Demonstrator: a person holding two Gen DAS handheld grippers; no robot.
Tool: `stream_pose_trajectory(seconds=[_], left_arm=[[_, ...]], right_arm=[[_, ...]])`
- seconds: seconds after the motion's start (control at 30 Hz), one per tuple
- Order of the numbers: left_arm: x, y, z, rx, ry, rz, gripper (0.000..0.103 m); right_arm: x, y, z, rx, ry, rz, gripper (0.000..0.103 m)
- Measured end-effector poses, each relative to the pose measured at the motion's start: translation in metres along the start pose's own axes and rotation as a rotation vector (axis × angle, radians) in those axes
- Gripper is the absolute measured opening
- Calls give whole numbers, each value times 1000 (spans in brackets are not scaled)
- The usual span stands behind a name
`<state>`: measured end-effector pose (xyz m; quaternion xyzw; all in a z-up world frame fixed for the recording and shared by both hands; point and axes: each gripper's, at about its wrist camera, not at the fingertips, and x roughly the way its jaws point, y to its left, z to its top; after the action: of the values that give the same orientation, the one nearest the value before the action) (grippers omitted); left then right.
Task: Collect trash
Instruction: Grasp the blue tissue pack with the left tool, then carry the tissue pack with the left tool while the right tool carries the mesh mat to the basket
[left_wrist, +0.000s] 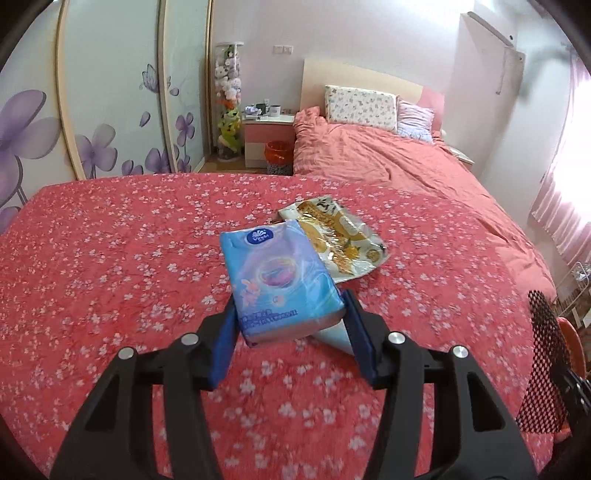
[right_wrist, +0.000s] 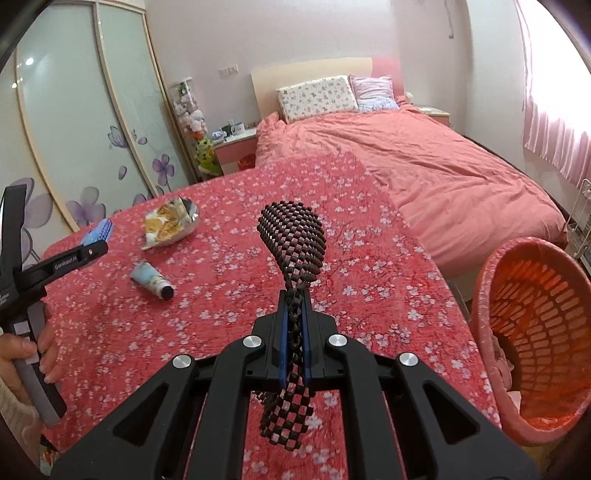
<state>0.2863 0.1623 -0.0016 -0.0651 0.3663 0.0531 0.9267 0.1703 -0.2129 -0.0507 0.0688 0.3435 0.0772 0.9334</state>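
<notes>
Floral red bedspread (left_wrist: 110, 258) is lying under the left gripper (left_wrist: 290, 314) gripping a blue tissue pack (left_wrist: 275, 280); the right gripper (right_wrist: 294, 321) is pinching black mesh netting (right_wrist: 295, 240).

In front of me a bed (right_wrist: 229, 295) is lying under a red cover printed with small white blossoms. A crumpled snack wrapper (right_wrist: 168, 225), yellow and silver, is resting on that cover toward the far side. Nearer to me a small pale blue tube (right_wrist: 151, 282) with a dark cap is lying on its side, close to the wrapper but apart from it. To the right a plain pink quilt (right_wrist: 424, 166) is spreading across the bed up to two pillows (right_wrist: 317, 96) leaning at the headboard.
</notes>
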Motion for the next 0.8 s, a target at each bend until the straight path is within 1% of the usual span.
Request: stream_pose_trajectory(seconds=[0.3, 0.47, 0.8], left_arm=[[-47, -26, -8, 62, -34, -72, 53], [-69, -52, -13, 112, -55, -116, 53], [-95, -107, -25, 197, -68, -212, 53]], right_arm=[[-39, -5, -2, 10, -68, -8, 6], [-56, -12, -4, 21, -97, -18, 6], [-88, -39, -9, 61, -160, -57, 6]])
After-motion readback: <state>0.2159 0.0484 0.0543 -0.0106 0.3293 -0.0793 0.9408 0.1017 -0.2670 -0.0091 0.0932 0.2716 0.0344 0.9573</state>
